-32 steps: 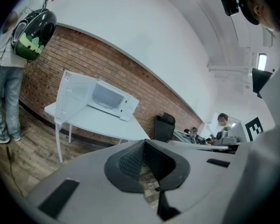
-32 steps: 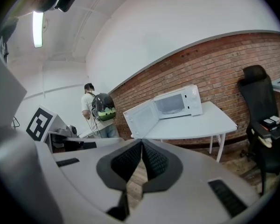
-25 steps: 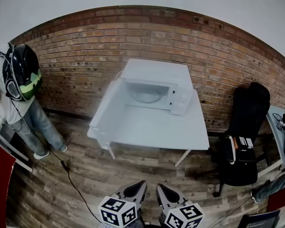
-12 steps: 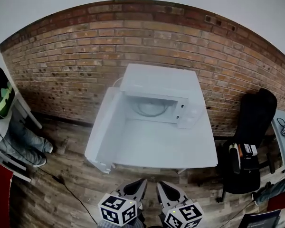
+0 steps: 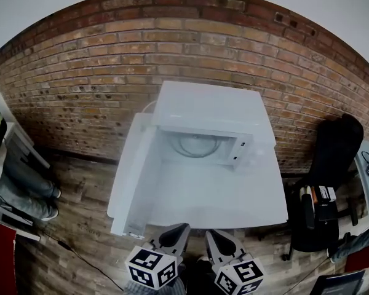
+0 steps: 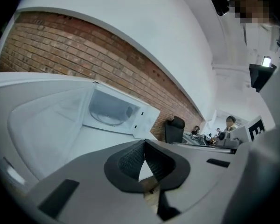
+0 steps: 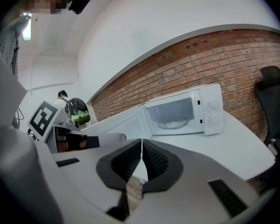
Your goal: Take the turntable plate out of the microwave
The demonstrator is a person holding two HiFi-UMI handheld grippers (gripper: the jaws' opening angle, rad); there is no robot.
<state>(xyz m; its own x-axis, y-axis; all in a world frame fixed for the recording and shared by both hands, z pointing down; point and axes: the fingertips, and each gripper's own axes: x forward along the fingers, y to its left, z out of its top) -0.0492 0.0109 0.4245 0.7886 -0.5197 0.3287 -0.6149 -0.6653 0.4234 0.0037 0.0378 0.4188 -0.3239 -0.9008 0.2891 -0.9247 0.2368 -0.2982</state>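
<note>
- A boxy white microwave oven (image 5: 209, 106) stands at the far side of a white rectangular table (image 5: 234, 198), backed against a red brick wall (image 5: 172, 48).
- Its white door (image 5: 135, 177) is swung fully open to the left and reaches out toward the table's near left edge.
- The round clear glass turntable plate (image 5: 197, 145) lies flat on the floor of the open oven cavity. It also shows in the left gripper view (image 6: 107, 119) and in the right gripper view (image 7: 176, 123).
- The left gripper (image 5: 174, 233) is held low at the near edge of the head view, just short of the table's near edge and well apart from the oven. In its own view (image 6: 144, 149) the two dark ribbed pads are clenched, meeting at the tips with nothing between them.
- The right gripper (image 5: 216, 239) is just beside it on the right, also short of the table. In its own view (image 7: 141, 147) its pads are pressed together and hold nothing.
- Each gripper carries a white cube with black square markers, left (image 5: 150, 268) and right (image 5: 238, 275).
- A black office chair (image 5: 332, 152) stands to the right of the table on the brown wood-plank floor (image 5: 74, 226).
- A person's legs in blue jeans (image 5: 21, 186) show at the far left edge.
</note>
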